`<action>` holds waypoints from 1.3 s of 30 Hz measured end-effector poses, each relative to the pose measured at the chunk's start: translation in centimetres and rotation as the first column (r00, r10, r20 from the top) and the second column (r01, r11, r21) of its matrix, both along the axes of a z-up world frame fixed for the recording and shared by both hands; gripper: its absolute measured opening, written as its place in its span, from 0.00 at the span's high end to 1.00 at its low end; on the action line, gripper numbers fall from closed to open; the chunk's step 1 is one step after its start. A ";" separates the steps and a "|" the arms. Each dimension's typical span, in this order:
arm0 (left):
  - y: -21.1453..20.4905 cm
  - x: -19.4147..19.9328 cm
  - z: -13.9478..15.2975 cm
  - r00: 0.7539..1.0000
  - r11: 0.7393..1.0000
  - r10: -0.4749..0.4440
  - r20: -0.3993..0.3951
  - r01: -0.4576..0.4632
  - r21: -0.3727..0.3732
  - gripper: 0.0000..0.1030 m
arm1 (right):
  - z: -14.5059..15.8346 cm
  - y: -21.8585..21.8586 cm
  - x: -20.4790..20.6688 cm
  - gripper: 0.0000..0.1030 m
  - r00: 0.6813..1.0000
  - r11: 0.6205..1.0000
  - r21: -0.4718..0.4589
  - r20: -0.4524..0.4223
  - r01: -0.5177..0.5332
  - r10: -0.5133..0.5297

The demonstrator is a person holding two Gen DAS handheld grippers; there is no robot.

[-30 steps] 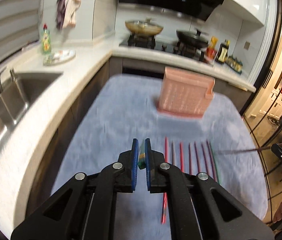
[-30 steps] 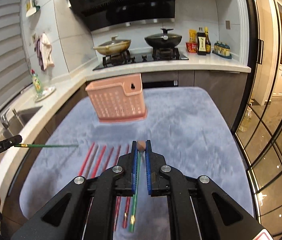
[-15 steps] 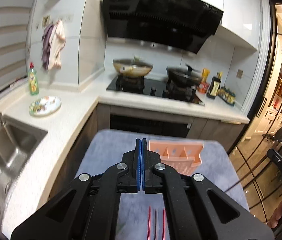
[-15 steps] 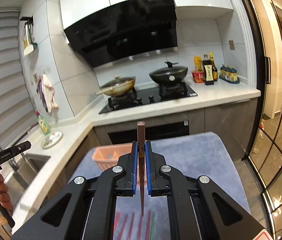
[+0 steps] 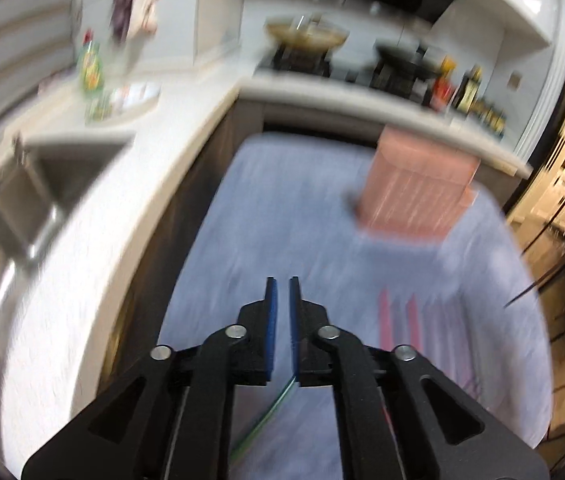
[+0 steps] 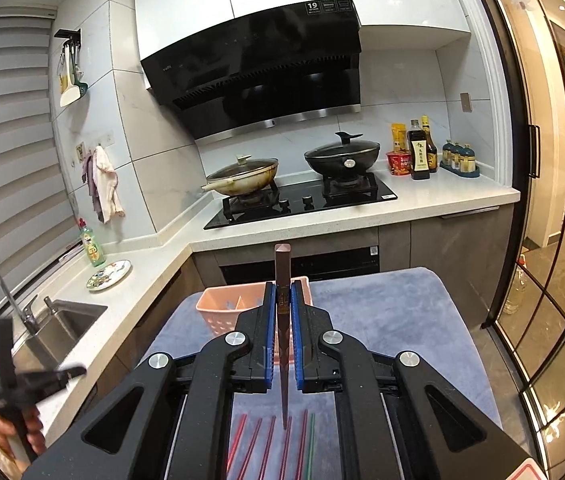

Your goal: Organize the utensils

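A dark chopstick [image 6: 282,320] is clamped upright in the right tool [image 6: 281,336], whose jaws are closed on its upper shaft; the square butt stands above the pads and the thin tip hangs below, over the row of chopsticks [image 6: 270,444] lying side by side on the grey mat [image 6: 402,320]. The left tool [image 5: 281,320] is seen through heavy blur: its jaws are almost closed with a thin slit between the pads, and they have just been opening slightly. No stick is seen between the pads; a green chopstick [image 5: 270,416] shows just below them, and whether it is touched cannot be told.

A chopstick is judged light, stiff and smooth, so it is likely to pivot or slide in a loose pinch. A hold near the thick square end, as here, is judged best, since the flat faces seat against the pads and the tapered tip is left free to lead into the pink basket [image 6: 226,312].

The basket stands at the far end of the mat, beyond the row, with dividers visible inside. Open mat lies between row and basket. The worktop [image 6: 150,276] and the sink [image 6: 58,328] run close along the left, where the left tool is held by a hand [image 6: 18,432]; the mat's right edge drops to the floor.
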State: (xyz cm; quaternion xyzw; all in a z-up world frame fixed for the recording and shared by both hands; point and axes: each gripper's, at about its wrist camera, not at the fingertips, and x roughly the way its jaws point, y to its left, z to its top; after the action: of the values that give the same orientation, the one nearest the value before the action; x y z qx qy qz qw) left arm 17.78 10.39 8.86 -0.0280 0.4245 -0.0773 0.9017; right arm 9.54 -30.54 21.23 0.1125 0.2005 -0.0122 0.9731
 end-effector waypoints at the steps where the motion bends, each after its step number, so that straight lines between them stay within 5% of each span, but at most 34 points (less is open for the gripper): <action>1: 0.8 -0.7 -1.6 0.999 1.000 0.004 -0.034 -0.004 0.004 0.87 | -0.1 0.0 -0.4 0.93 1.000 1.000 -0.005 -0.003 0.004 -0.004; 7: 3.7 -5.5 -8.8 0.980 1.000 -0.017 -0.199 0.018 0.003 0.74 | -0.6 0.1 -1.9 0.93 0.999 1.000 -0.002 -0.022 0.029 -0.029; 15: 4.6 -9.1 -12.4 0.963 0.996 -0.074 -0.260 0.082 0.020 0.64 | -1.1 0.6 -2.8 0.93 0.998 0.999 0.012 -0.041 0.037 -0.036; 22: 4.6 -10.6 -12.5 0.965 0.992 -0.110 -0.237 0.120 0.027 0.65 | -1.1 1.0 -3.1 0.93 0.998 0.999 0.006 -0.043 0.034 -0.034; 27: 5.0 -11.3 -12.5 0.966 0.994 -0.106 -0.237 0.110 0.001 0.87 | -1.1 1.0 -3.1 0.93 0.998 0.999 0.007 -0.044 0.033 -0.033; 31: 4.7 -11.5 -12.2 0.970 0.995 -0.099 -0.224 0.103 0.007 0.91 | -1.3 0.8 -3.1 0.93 0.998 0.999 0.014 -0.050 0.031 -0.030; 39: 2.9 -10.3 -5.2 0.991 0.994 -0.112 -0.078 0.111 -0.019 0.93 | -1.7 0.6 -3.1 0.93 0.998 0.999 0.024 -0.053 0.029 -0.028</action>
State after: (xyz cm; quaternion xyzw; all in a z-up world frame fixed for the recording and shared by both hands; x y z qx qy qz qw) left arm 7.46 13.29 3.62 -0.0139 0.4600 -0.1295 0.8783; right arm 6.41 -29.97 19.53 0.1269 0.2244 -0.0267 0.9658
